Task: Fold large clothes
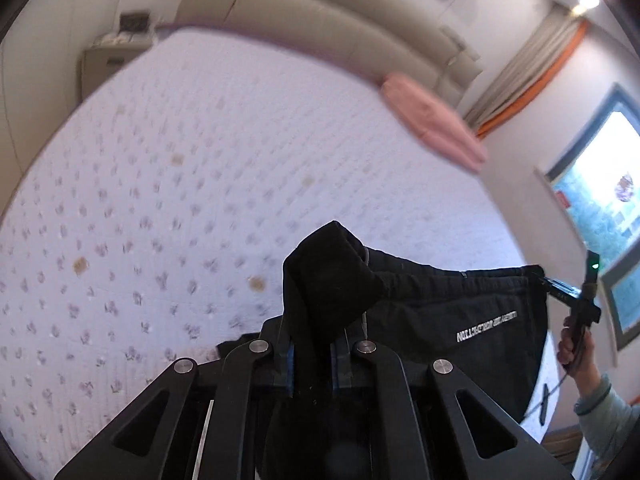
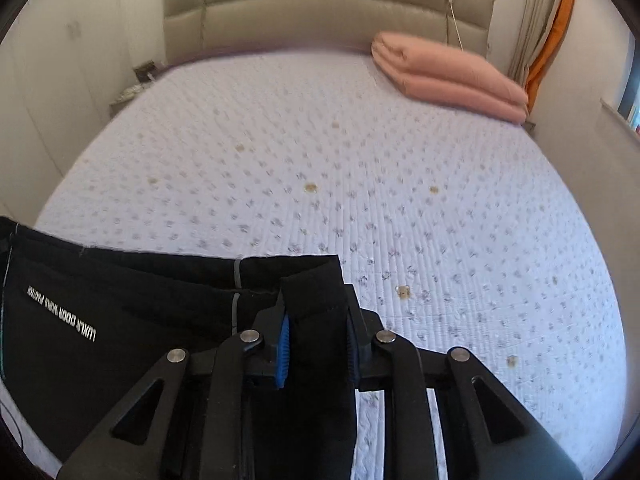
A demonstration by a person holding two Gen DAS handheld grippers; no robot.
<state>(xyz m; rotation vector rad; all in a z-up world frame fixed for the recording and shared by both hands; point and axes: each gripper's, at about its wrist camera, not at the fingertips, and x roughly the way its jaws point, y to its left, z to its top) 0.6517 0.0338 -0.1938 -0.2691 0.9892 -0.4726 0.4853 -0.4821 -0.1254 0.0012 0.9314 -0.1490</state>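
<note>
Left wrist view: left tongs (image 1: 326,344) and right tongs (image 2: 316,344) each clench one corner of the black garment (image 1: 452,312), holding its top edge stretched above the bed (image 2: 320,160), likely for spreading flat before folding.

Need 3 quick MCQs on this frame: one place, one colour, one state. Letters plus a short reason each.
1. Where does the folded blanket lie?
A. at the head of the bed, near the curtain
B. on the floor
C. over the black garment

2. What colour is the lettering on the black garment?
A. red
B. white
C. yellow

3. What are the two tools doing?
A. both open, empty
B. only one grips
C. each shut on the garment

Key: 1 A, it sits by the headboard on the curtain side. 2 B, white print shows on the black cloth. 3 C, the left tool and right tool each have black cloth pinched between their fingers.
</note>
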